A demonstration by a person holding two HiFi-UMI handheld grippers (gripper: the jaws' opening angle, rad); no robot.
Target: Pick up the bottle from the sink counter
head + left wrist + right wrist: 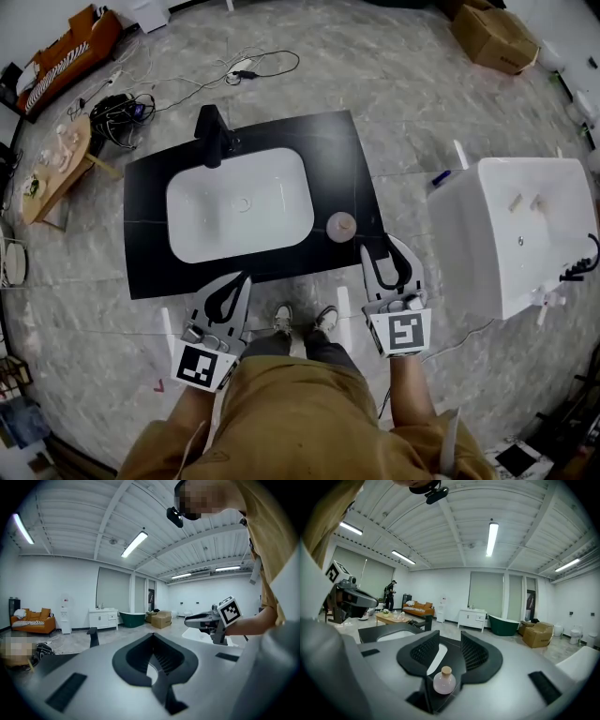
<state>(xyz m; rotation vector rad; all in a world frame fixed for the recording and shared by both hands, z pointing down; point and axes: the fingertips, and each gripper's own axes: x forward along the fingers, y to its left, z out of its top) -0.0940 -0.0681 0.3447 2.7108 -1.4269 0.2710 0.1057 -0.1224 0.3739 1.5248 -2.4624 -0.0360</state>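
Note:
A small round pink bottle [341, 223] with a cork-coloured stopper stands on the black sink counter [347, 159], at its front right just past the white basin [239, 204]. My right gripper [384, 249] hovers at the counter's front right corner, a little right of and behind the bottle. In the right gripper view the bottle [443, 680] shows low in the gap between the jaws of the right gripper [450, 637]; they stand apart and clear of it. My left gripper [242, 279] rests at the counter's front edge, jaws together and empty, as the left gripper view [152, 637] confirms.
A black faucet [214, 136] rises behind the basin. A white bathtub-like unit [511, 234] stands to the right. A wooden table [56, 169], an orange sofa [70, 56] and cables [131, 112] sit at the left, a cardboard box [494, 36] at the far right. The person's shoes [302, 319] are by the counter front.

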